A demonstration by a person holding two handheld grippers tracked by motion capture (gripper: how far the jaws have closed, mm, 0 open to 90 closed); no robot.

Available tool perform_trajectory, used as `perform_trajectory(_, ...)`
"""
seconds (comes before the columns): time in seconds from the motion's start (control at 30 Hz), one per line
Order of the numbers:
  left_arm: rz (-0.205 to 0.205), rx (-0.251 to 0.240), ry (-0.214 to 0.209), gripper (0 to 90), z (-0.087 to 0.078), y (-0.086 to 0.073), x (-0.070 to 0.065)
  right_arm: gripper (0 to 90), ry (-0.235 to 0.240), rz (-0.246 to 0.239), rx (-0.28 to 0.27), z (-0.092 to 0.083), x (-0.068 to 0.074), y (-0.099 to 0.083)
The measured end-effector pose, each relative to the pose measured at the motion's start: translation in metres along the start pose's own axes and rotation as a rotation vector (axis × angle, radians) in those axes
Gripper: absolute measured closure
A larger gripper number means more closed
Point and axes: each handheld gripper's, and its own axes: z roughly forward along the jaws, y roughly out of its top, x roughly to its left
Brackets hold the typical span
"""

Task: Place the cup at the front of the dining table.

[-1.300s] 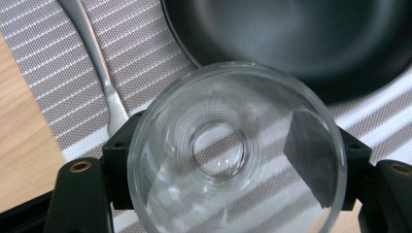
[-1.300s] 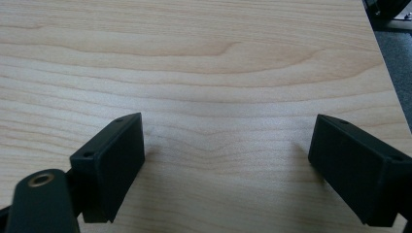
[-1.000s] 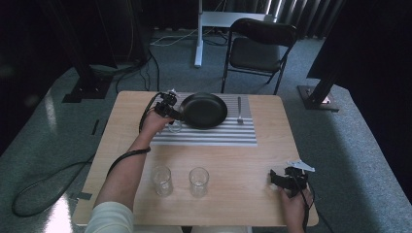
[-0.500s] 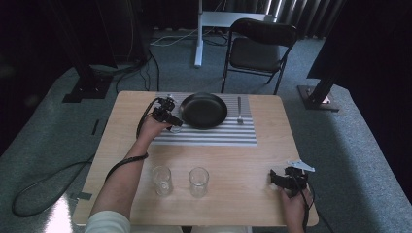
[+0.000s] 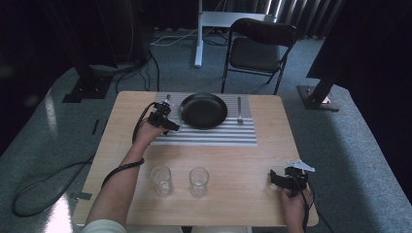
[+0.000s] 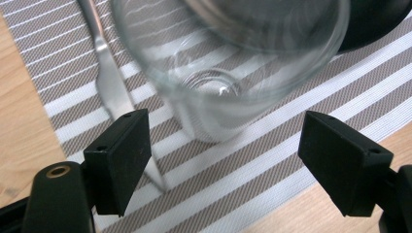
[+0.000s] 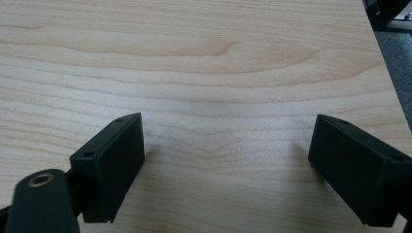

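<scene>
At the near edge of the wooden table [image 5: 233,155], the right gripper [image 5: 286,180] rests low near the right corner, its jaws spread wide with bare wood between them, holding nothing. It looks parked out of the way while the other hand works.

Just in front of the person stand two clear drinking glasses [image 5: 161,180] side by side, upright and apart, well clear of either tool; they appear to be waiting their turn.

Farther out, the left gripper [image 5: 163,119] hovers over the left end of the striped placemat [image 5: 214,137]. In the left gripper view its jaws stand wide open on either side of a third glass [image 6: 228,73], which sits on the mat and touches neither jaw. The glass is blurred, so its exact tilt cannot be told. A knife [image 6: 109,80] lies on the mat just beside it. The spacing suggests a place setting, with the glass going at the plate's left flank and the tool either about to close on it or having let it go; which one cannot be told.

Beyond, a black plate [image 5: 203,109] sits at the centre of the mat, a fork [image 5: 239,109] lying to its right. Behind the table stands a folding chair [image 5: 260,48].
</scene>
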Motion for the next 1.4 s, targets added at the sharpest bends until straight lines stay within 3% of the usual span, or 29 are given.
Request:
perform_trajectory(0.57,0.003,-0.032,-0.002,20.2,-0.016,-0.028,0.004,12.4,0.000,-0.001,0.000,0.000,0.000,0.000)
perform_trajectory(0.6,0.007,-0.039,0.020,20.2,-0.021,-0.034,0.004,12.5,0.000,0.000,0.000,0.000,0.000,0.000)
perform_trajectory(0.8,-0.039,-0.057,-0.019,20.2,-0.031,-0.044,0.011,12.4,0.000,0.000,0.000,0.000,0.000,0.000)
perform_trajectory(0.9,-0.007,-0.054,0.033,20.2,-0.033,-0.049,0.010,12.5,0.000,0.000,0.000,0.000,0.000,0.000)
perform_trajectory(1.1,-0.055,-0.063,0.012,20.3,-0.038,-0.062,0.015,12.5,0.000,0.000,0.000,0.000,0.000,0.000)
perform_trajectory(1.4,-0.071,-0.077,0.039,20.2,-0.046,-0.080,0.018,12.5,0.000,0.000,0.000,0.000,0.000,0.000)
